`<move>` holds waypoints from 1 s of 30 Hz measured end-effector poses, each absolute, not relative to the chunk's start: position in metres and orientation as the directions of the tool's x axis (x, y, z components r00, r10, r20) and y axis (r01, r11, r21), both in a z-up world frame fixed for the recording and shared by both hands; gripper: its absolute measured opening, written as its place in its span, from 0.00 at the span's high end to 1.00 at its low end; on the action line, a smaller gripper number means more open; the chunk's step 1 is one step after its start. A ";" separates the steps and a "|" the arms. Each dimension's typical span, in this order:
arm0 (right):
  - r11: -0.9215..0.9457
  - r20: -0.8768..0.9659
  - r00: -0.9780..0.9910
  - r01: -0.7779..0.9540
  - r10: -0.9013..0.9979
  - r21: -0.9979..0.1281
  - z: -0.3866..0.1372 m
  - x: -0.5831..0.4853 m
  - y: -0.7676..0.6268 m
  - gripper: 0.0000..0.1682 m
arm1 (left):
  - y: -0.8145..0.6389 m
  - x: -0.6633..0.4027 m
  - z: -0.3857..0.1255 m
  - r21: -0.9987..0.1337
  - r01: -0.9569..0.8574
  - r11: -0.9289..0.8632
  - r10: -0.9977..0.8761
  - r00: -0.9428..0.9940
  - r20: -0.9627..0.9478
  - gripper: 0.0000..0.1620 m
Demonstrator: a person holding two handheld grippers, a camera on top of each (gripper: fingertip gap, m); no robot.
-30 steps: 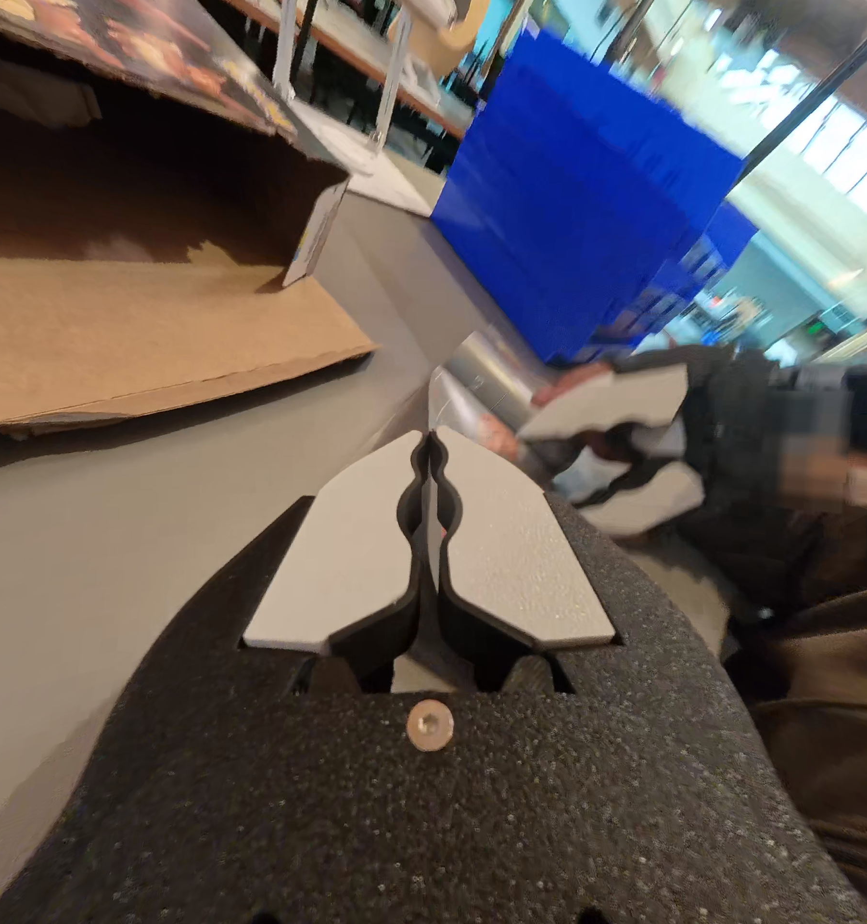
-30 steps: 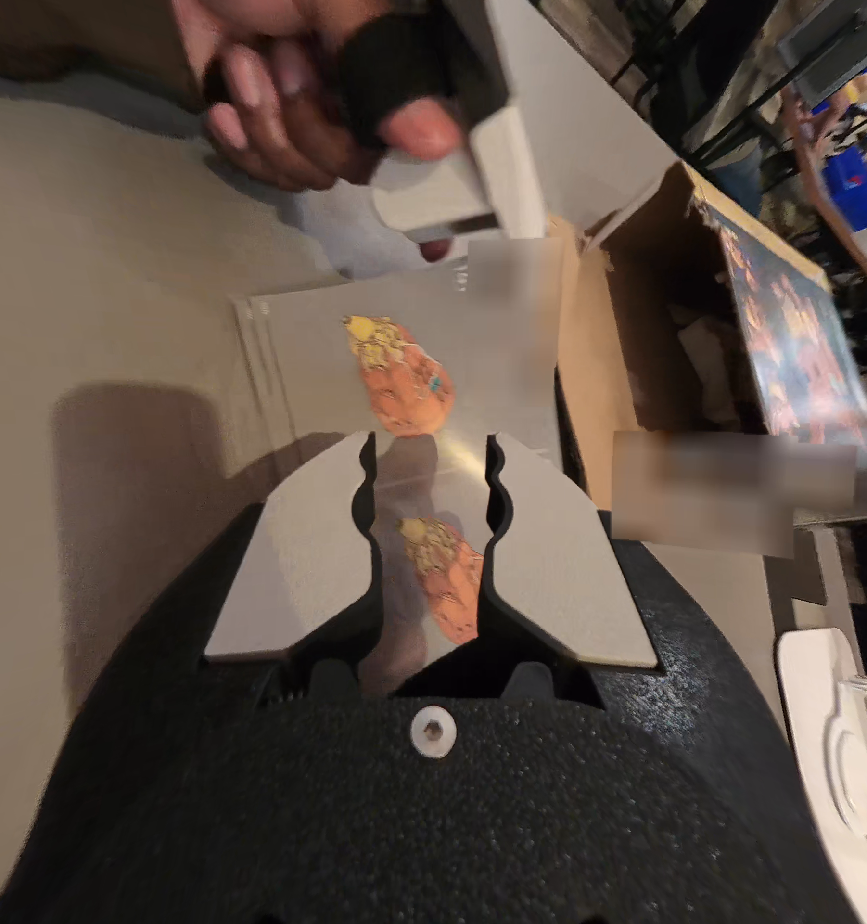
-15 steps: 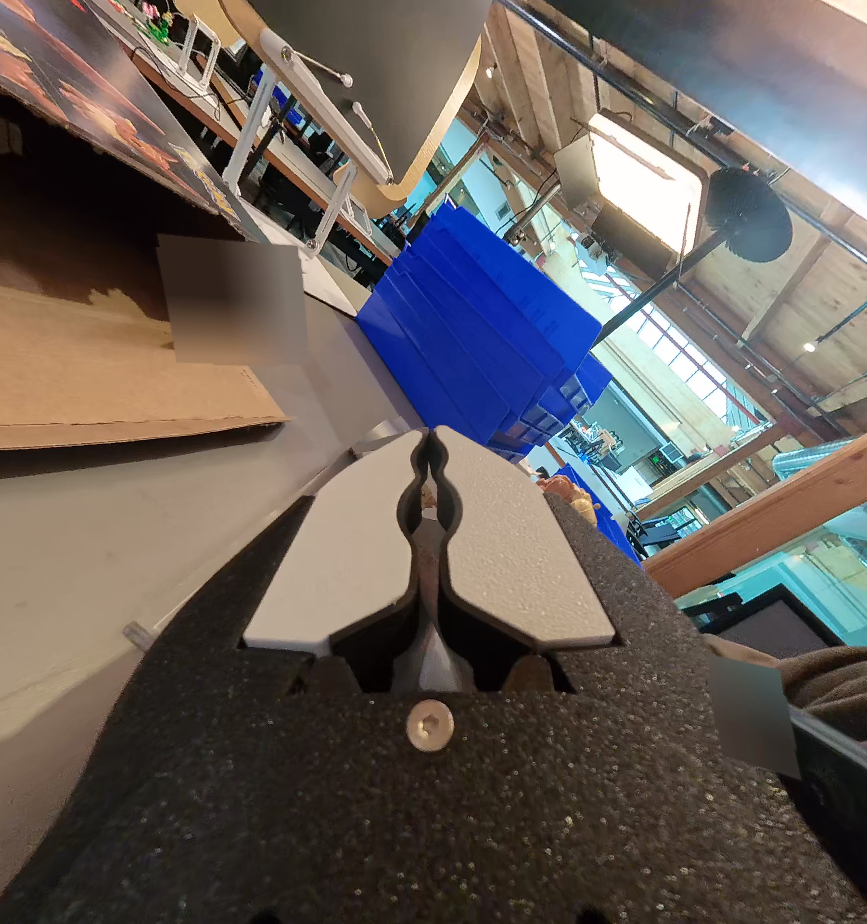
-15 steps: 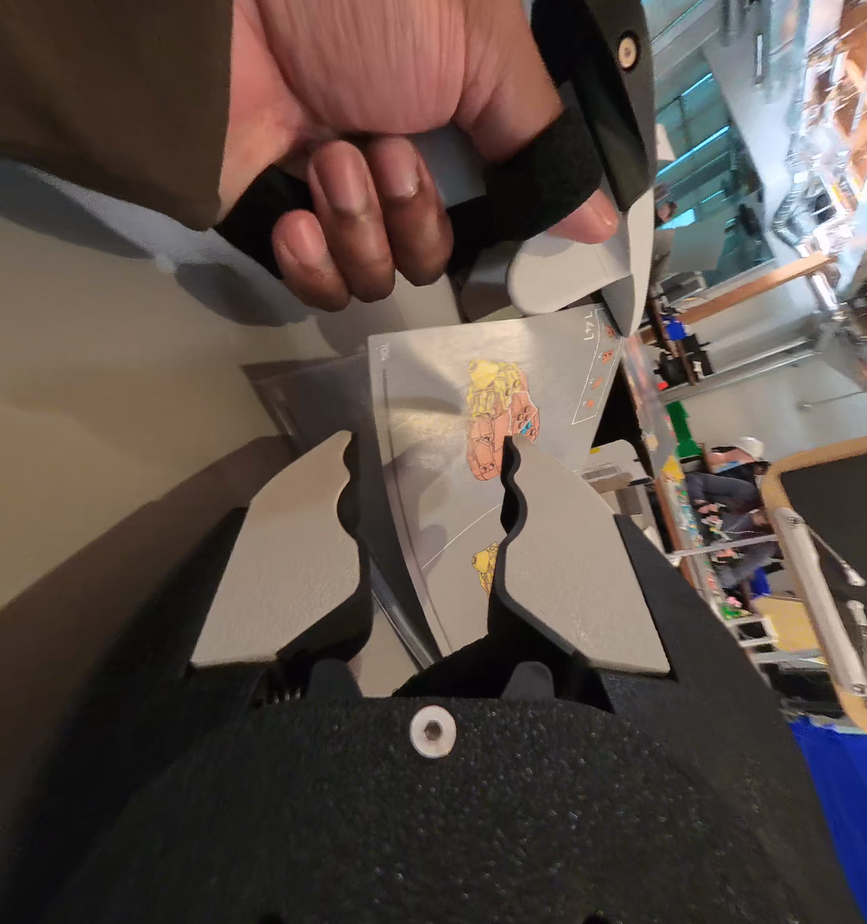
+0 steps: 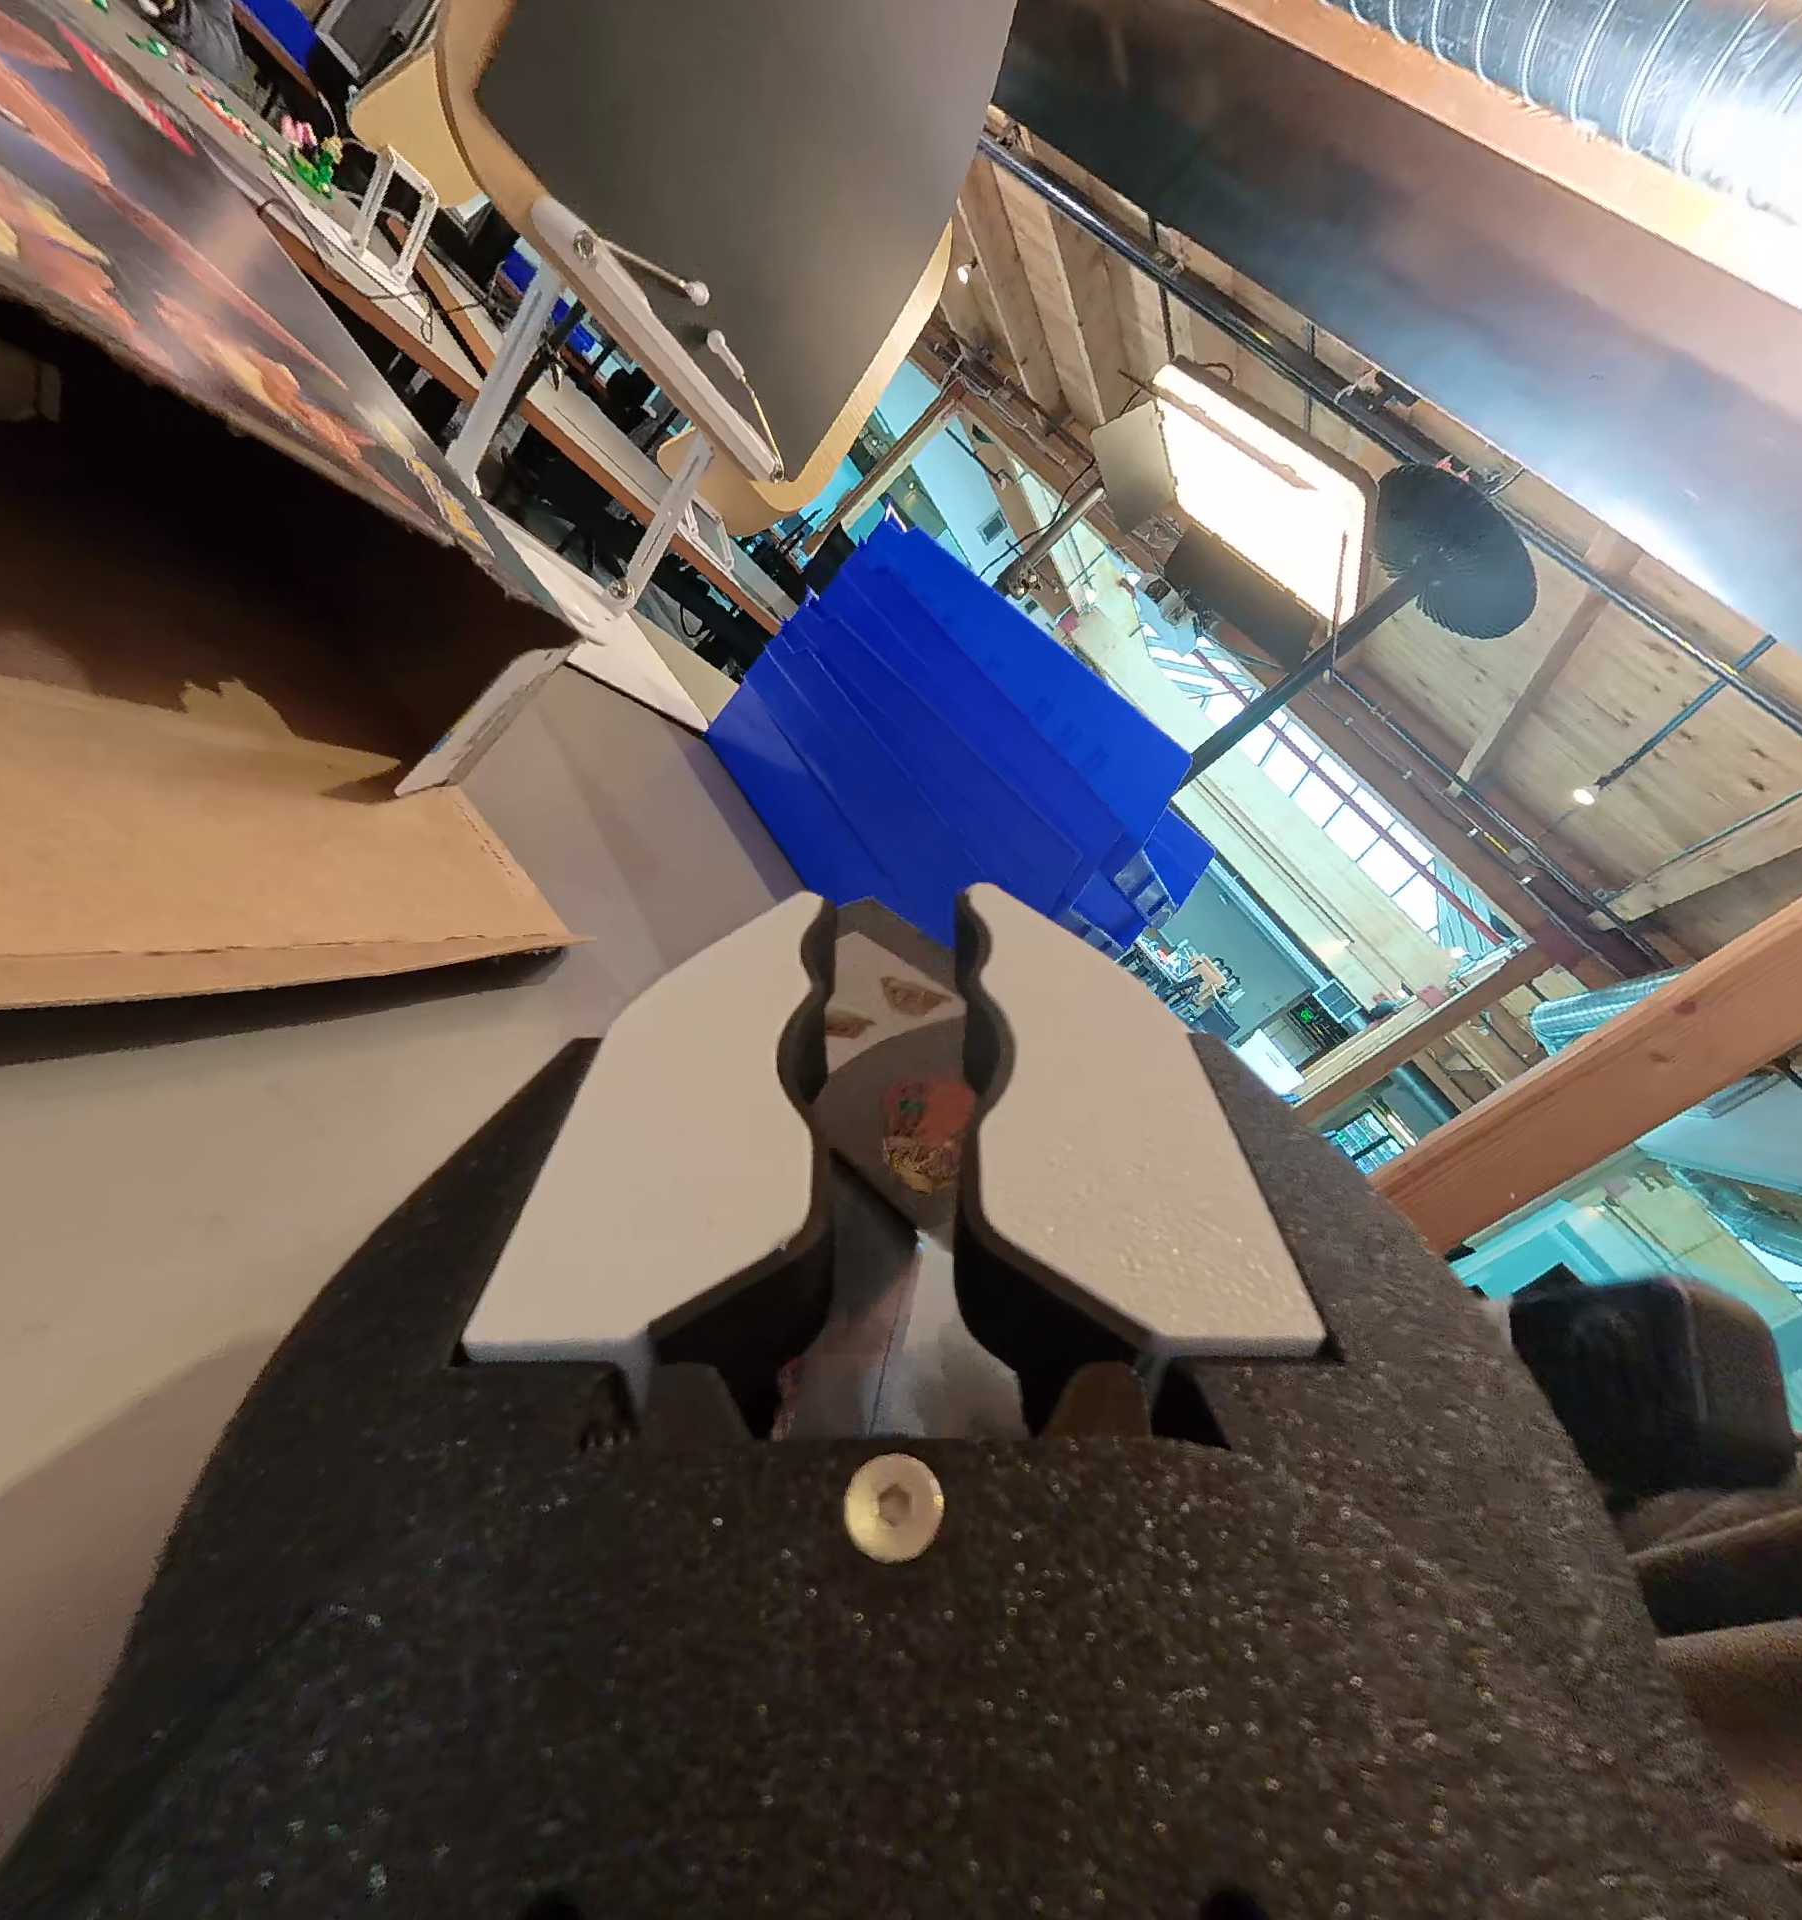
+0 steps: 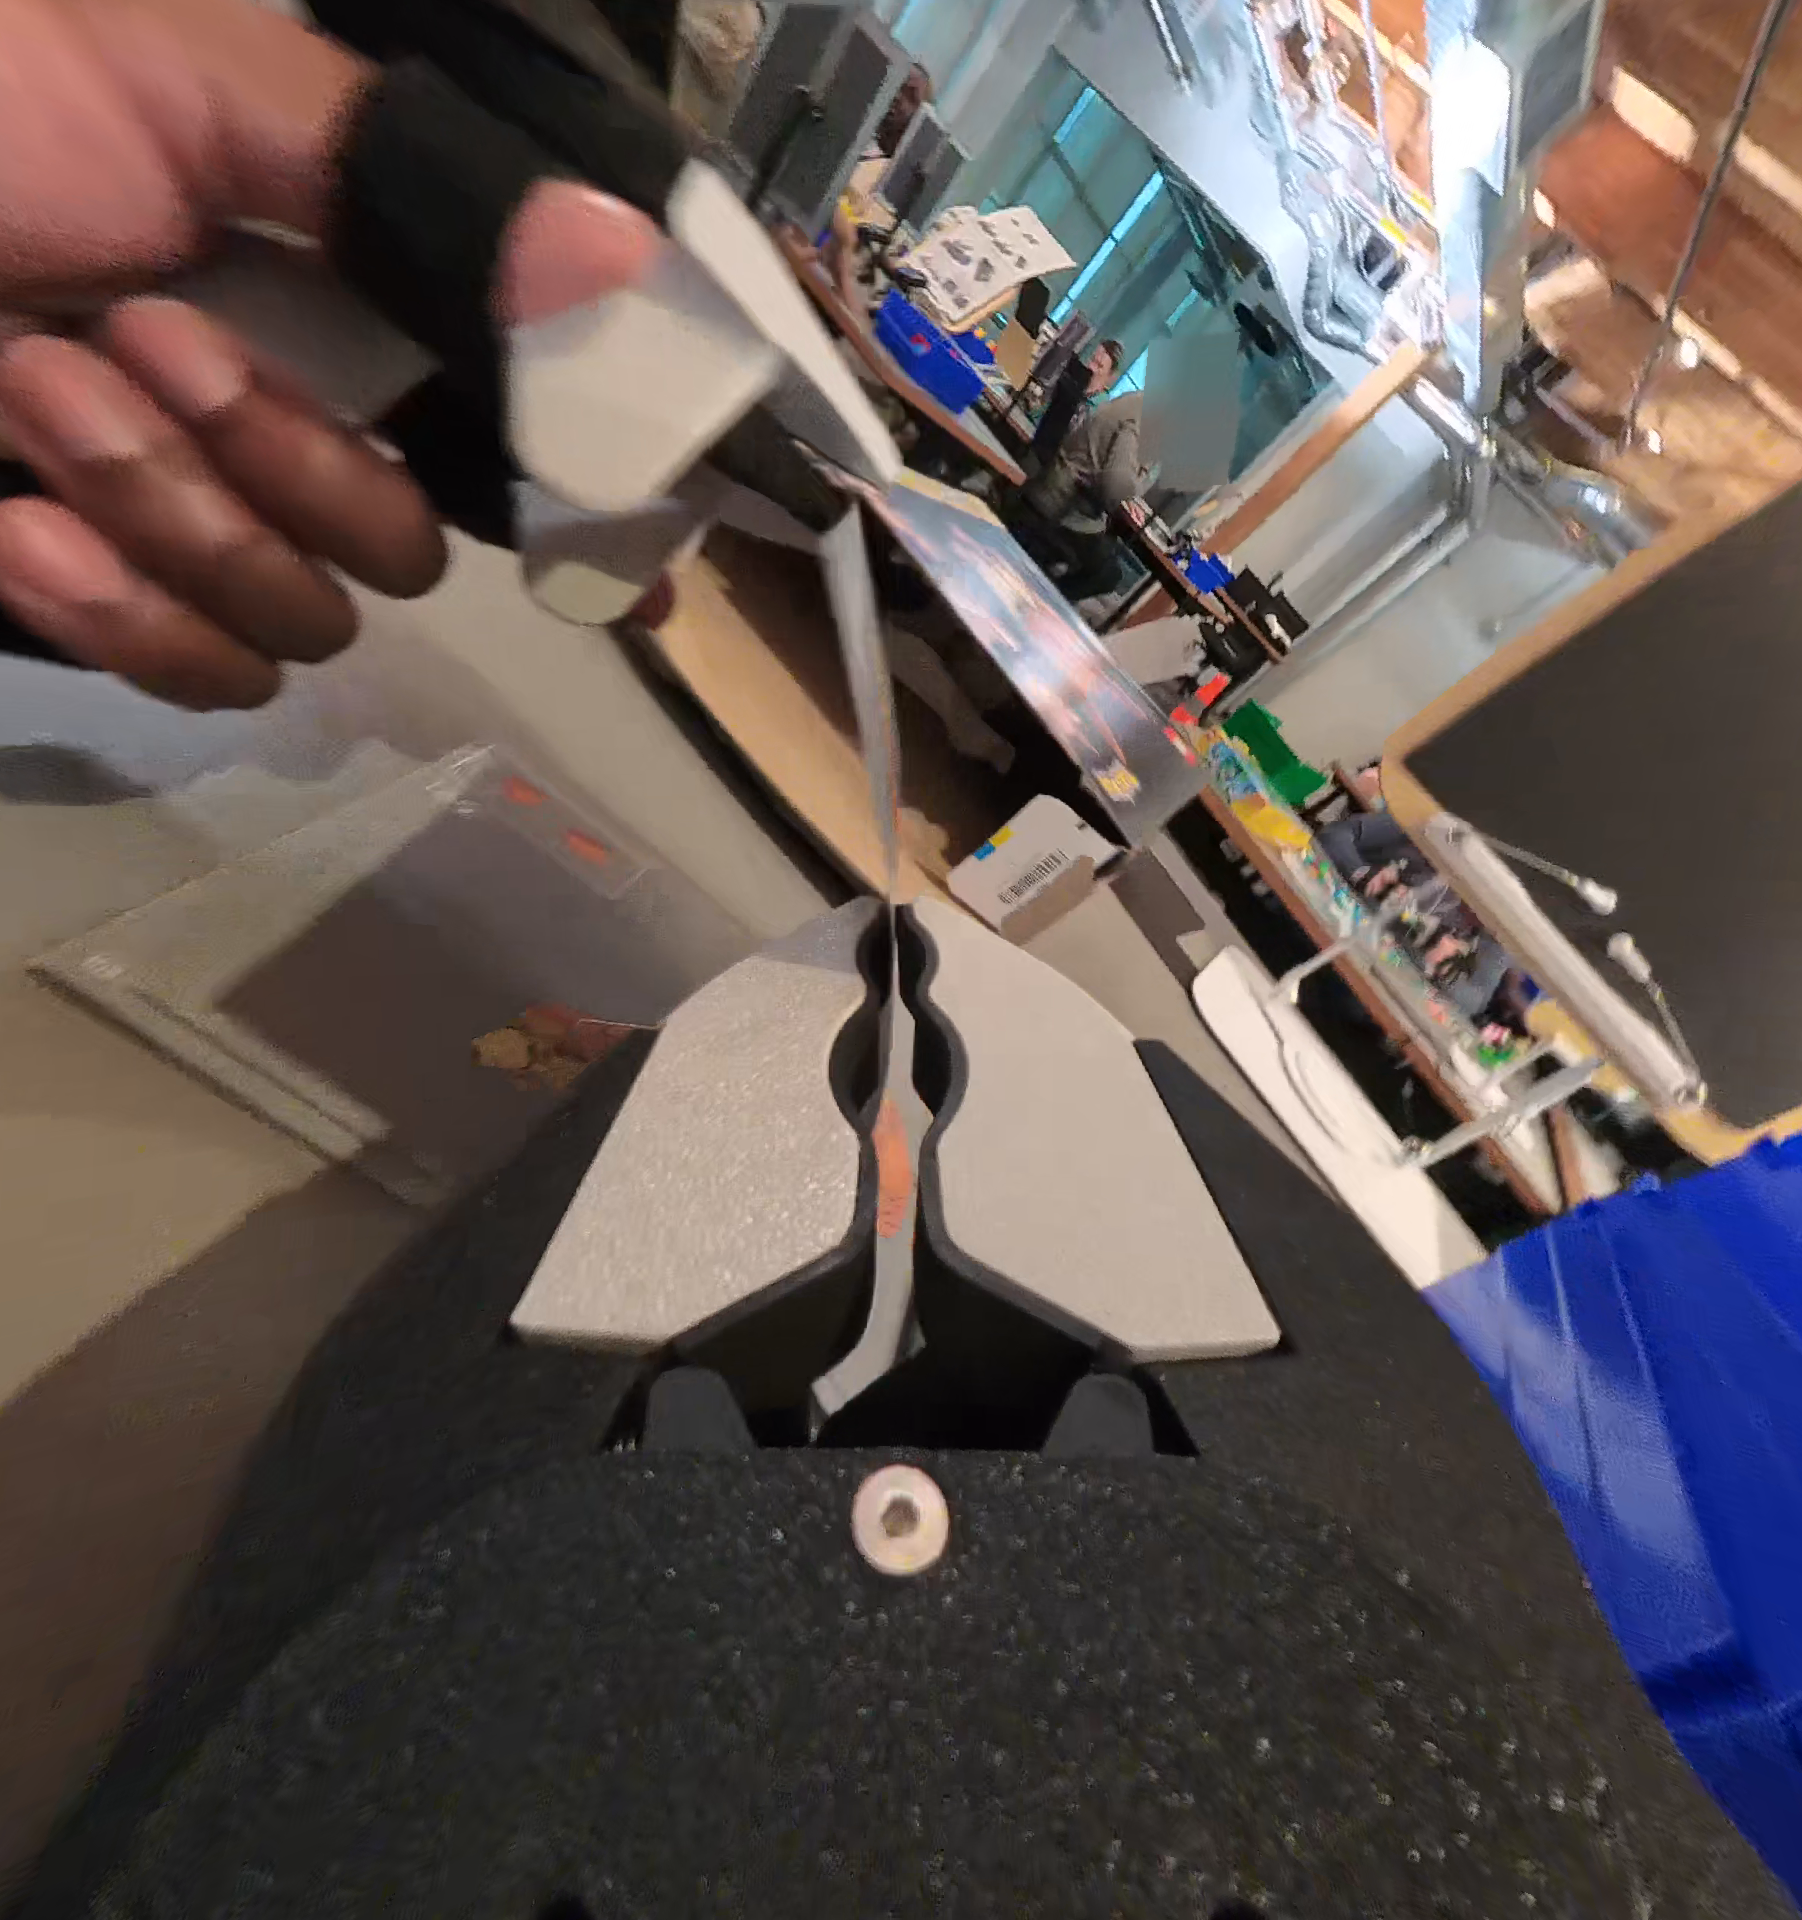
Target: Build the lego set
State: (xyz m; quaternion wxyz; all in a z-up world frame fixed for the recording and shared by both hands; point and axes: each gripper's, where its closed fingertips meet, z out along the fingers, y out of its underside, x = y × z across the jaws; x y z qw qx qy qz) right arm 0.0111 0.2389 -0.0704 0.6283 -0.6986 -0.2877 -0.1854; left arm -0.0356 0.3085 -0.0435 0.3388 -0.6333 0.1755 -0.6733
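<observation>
The instruction booklet (image 6: 336, 956) lies open on the grey table (image 6: 66, 1195). My right gripper (image 6: 894, 914) is shut on one of its pages (image 6: 869, 686), which stands up edge-on. That page runs up to my left gripper (image 6: 689, 499), held by a hand at the upper left of the right wrist view. In the left wrist view my left gripper (image 5: 894, 906) is open, its jaws a small gap apart. A booklet page with an orange figure (image 5: 918, 1117) shows between its fingers, and I cannot tell whether they touch it.
An open cardboard Lego box (image 5: 201, 831) lies on its side to the left, and also shows in the right wrist view (image 6: 772, 707). A stack of blue bins (image 5: 938, 790) stands beyond the booklet, at the right in the right wrist view (image 6: 1655, 1455). A white stand base (image 6: 1292, 1081) sits nearby.
My left gripper has gone from shut on the page to open. My right gripper has closed on the page, which now stands edge-on.
</observation>
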 end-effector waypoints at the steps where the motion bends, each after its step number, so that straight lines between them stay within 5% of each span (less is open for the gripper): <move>1: -0.060 0.587 0.794 0.601 0.155 -0.797 -0.068 0.020 0.240 1.00 | 0.310 -0.037 -0.041 -0.672 0.241 -0.700 -0.687 0.031 0.726 0.83; 10: -0.234 0.393 0.919 0.380 -0.013 -0.895 -0.072 0.121 0.235 0.99 | 0.305 -0.042 -0.056 -0.740 0.180 -0.648 -0.745 0.054 0.665 0.80; 18: -0.394 0.588 0.808 0.529 -0.036 -0.751 -0.087 0.178 0.210 0.81 | 0.309 -0.042 -0.065 -0.773 0.149 -0.617 -0.765 0.121 0.633 0.80; 23: -0.422 0.712 0.701 0.659 0.044 -0.622 -0.073 0.184 0.186 0.75 | 0.311 -0.042 -0.073 -0.790 0.109 -0.603 -0.773 0.164 0.613 0.79; 30: -0.180 0.732 0.522 0.848 0.438 -0.498 -0.085 0.096 0.189 0.73 | 0.309 -0.038 -0.089 -0.842 0.003 -0.540 -0.814 0.251 0.523 0.78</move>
